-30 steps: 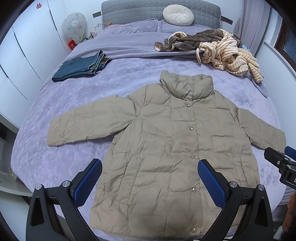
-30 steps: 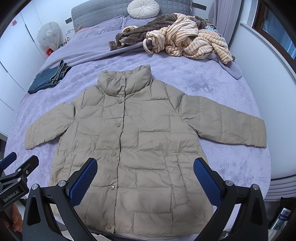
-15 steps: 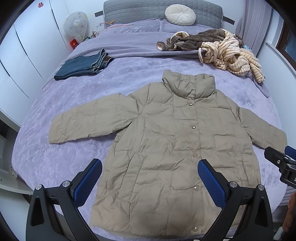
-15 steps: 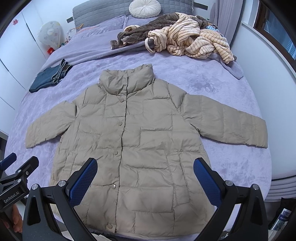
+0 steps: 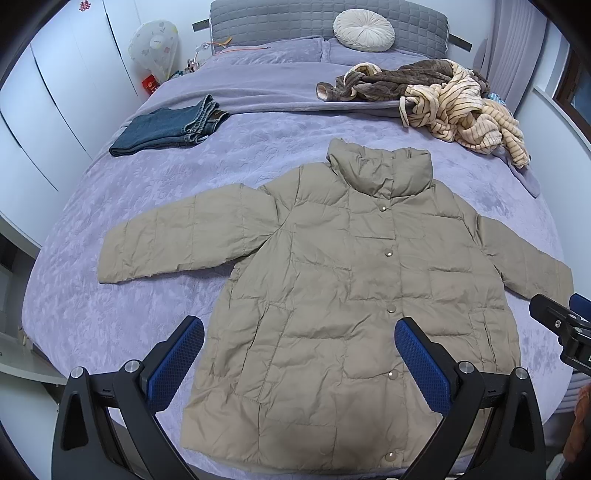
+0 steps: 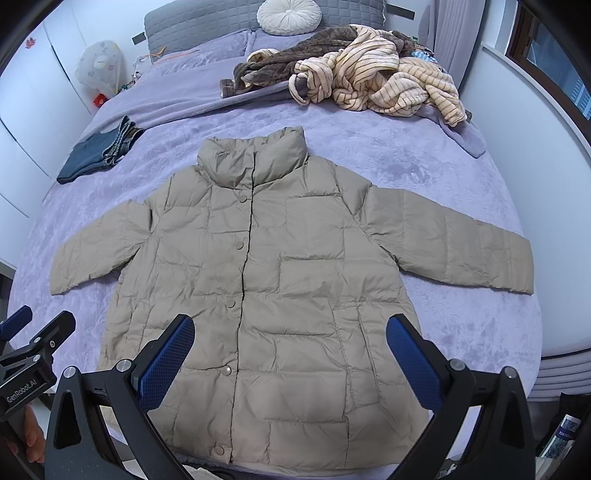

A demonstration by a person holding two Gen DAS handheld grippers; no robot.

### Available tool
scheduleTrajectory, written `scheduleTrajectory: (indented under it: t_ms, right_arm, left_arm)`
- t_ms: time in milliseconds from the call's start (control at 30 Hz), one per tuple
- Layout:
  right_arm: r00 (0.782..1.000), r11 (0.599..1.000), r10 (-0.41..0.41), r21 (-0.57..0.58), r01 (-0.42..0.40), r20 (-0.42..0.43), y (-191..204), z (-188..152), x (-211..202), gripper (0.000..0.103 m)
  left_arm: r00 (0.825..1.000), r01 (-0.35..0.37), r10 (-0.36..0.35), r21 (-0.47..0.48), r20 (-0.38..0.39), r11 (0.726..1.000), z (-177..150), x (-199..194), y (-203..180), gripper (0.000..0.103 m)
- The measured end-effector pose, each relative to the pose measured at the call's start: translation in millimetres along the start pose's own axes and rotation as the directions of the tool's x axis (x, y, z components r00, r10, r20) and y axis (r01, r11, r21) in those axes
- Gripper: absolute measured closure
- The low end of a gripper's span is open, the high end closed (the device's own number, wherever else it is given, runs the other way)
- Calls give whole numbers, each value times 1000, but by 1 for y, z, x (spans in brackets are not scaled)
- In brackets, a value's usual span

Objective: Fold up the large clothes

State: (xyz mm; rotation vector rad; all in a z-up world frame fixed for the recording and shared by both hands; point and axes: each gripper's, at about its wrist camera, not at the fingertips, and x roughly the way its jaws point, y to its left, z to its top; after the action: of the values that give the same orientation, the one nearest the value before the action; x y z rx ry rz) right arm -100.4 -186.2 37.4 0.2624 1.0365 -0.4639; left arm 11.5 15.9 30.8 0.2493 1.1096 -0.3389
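A khaki puffer jacket (image 5: pixel 354 288) lies flat, front up and buttoned, on the purple bed, sleeves spread to both sides; it also shows in the right wrist view (image 6: pixel 280 295). My left gripper (image 5: pixel 299 354) is open and empty, held above the jacket's lower left part near the hem. My right gripper (image 6: pixel 290 354) is open and empty above the jacket's lower right part. Each gripper shows at the edge of the other's view: the right one (image 5: pixel 561 332) and the left one (image 6: pixel 33 347).
Folded jeans (image 5: pixel 170 125) lie at the far left of the bed (image 5: pixel 110 295). A pile of striped and brown clothes (image 5: pixel 443 96) lies at the far right. A round white cushion (image 5: pixel 364 26) leans on the grey headboard. White wardrobes stand left, a wall right.
Both views have shifted slightly: the jacket sits a little lower and farther in the frames, so both grippers have drawn back or tilted up a little. The jacket has not moved.
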Motion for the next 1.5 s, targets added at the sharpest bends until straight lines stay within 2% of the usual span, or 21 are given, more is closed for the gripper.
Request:
scheduleTrajectory:
  t_ms: [1233, 1433, 1500]
  right_arm:
    - [1000, 1000, 2, 2, -2, -7, 3, -1, 1, 0]
    - [998, 998, 53, 26, -52, -27, 7, -1, 6, 0]
    - [993, 993, 112, 37, -111, -37, 11, 1, 12, 0]
  left_arm:
    - [1000, 9, -9, 2, -9, 1000, -1, 1, -5, 0]
    - [993, 105, -105, 2, -58, 994, -3, 17, -1, 0]
    - [993, 93, -94, -10, -66, 996, -2, 29, 10, 0]
